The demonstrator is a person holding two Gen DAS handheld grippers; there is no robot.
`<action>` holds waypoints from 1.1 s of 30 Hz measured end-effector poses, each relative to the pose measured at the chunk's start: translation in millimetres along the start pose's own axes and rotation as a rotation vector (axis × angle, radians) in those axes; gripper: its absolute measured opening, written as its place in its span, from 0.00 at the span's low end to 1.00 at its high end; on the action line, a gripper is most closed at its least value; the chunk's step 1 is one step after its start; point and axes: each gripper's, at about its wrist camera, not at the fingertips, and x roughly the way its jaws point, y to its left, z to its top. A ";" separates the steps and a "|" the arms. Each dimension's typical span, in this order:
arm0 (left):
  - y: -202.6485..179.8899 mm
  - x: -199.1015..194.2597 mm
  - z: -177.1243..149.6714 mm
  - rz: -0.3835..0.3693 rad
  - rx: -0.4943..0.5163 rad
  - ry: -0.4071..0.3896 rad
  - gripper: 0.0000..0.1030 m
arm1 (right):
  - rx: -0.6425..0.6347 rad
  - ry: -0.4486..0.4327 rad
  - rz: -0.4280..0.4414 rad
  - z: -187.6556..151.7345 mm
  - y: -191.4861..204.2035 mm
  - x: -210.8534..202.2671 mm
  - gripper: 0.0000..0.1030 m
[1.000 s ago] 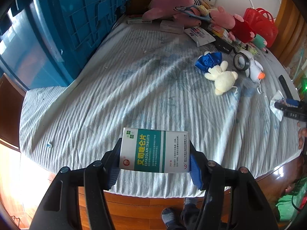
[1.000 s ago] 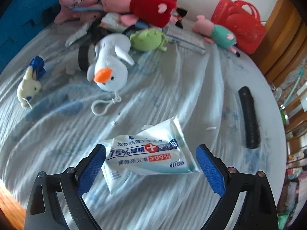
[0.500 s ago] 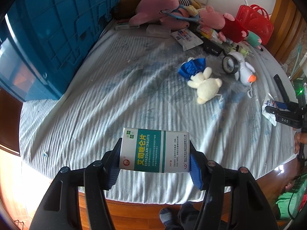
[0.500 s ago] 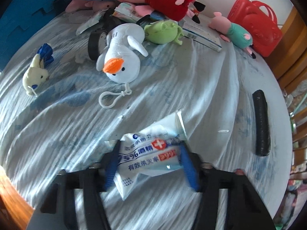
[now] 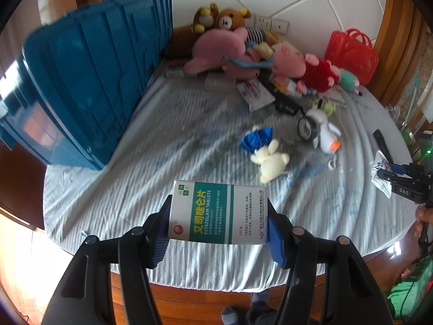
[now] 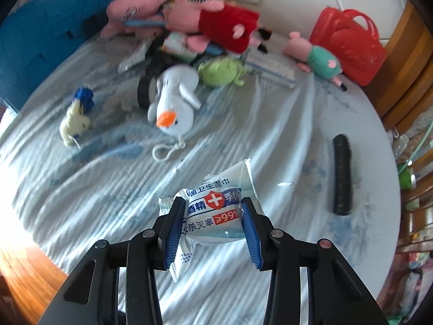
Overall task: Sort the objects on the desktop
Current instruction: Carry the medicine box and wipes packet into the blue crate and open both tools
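Left wrist view shows our left gripper [image 5: 218, 233] pinching the tablet box [image 5: 218, 213] above the bed's [image 5: 167, 157] near edge, while our right gripper [image 6: 212, 226] squeezes the wipes pack [image 6: 213, 216] over that bed.

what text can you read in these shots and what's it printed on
"艾司唑仑片" and "ESTAZOLAM TABLETS": medicine box clamped in the left gripper.
"酒精", "卫生湿巾", "≥99%", plus a white cross on a red shield: wipes packet squeezed in the right gripper.
"DAS": body of the right gripper as seen in the left wrist view.
The small print on the box and the flat packet near the plush toys is too small or blurred to read.
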 end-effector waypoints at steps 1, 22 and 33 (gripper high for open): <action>0.3 -6.7 4.4 0.003 -0.005 -0.011 0.57 | 0.005 -0.014 0.001 3.7 -2.7 -10.6 0.39; 63.2 -147.1 112.4 0.081 -0.126 -0.285 0.57 | -0.097 -0.370 0.098 136.2 58.1 -188.2 0.39; 196.5 -170.8 178.3 0.067 -0.132 -0.412 0.57 | -0.183 -0.495 0.156 230.8 206.1 -234.4 0.39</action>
